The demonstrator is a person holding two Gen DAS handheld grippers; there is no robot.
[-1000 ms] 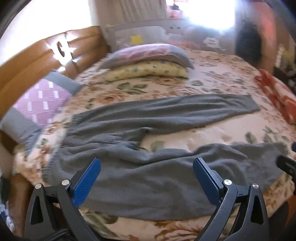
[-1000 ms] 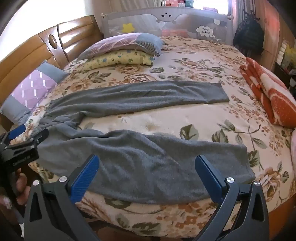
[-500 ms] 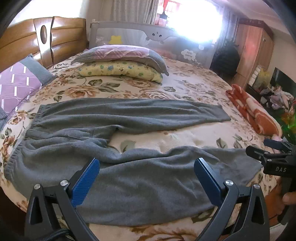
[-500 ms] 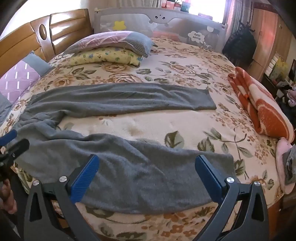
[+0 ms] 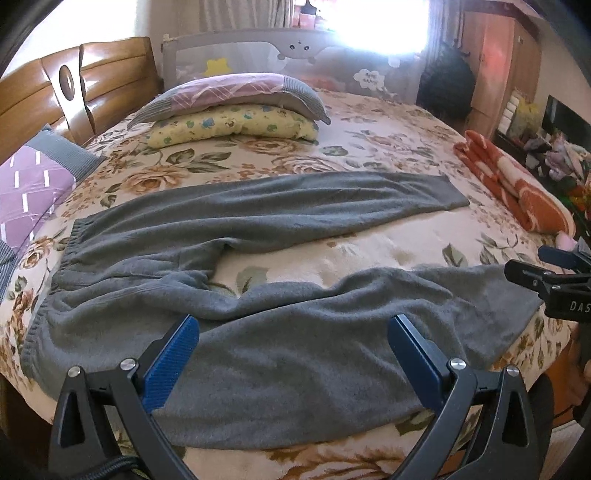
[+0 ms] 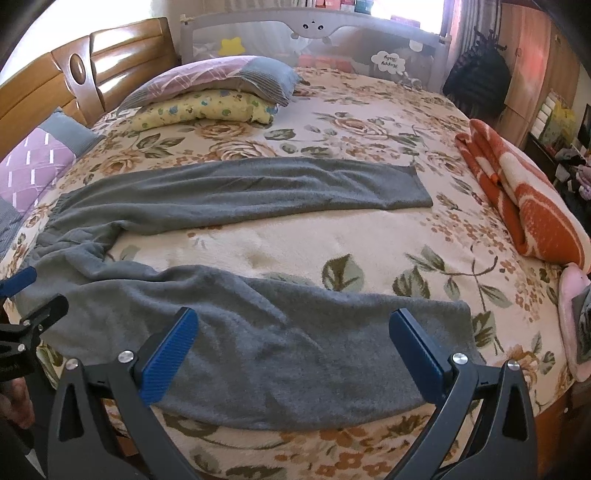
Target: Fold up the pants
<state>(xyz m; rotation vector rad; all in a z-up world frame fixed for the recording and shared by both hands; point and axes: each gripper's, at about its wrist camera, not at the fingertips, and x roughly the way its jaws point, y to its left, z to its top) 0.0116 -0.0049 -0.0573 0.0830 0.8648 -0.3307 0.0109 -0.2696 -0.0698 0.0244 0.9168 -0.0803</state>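
Observation:
Grey pants (image 5: 258, 325) lie spread flat on the floral bed, waistband at the left, the two legs splayed apart toward the right; they also show in the right wrist view (image 6: 258, 332). My left gripper (image 5: 291, 354) is open and empty above the near leg. My right gripper (image 6: 293, 347) is open and empty above the cuff end of the near leg. The right gripper also shows at the right edge of the left wrist view (image 5: 554, 280). The left gripper shows at the left edge of the right wrist view (image 6: 22, 295).
Two stacked pillows (image 5: 236, 110) lie at the head of the floral bed (image 5: 369, 251); a purple cushion (image 5: 33, 192) is at the left by the wooden headboard (image 5: 74, 88). A folded orange blanket (image 6: 524, 192) lies at the right. A grey bed rail (image 6: 314, 26) stands behind.
Both cameras have swung right and settled, so the pants sit more centred. Both grippers stay open and empty; the pants have not moved.

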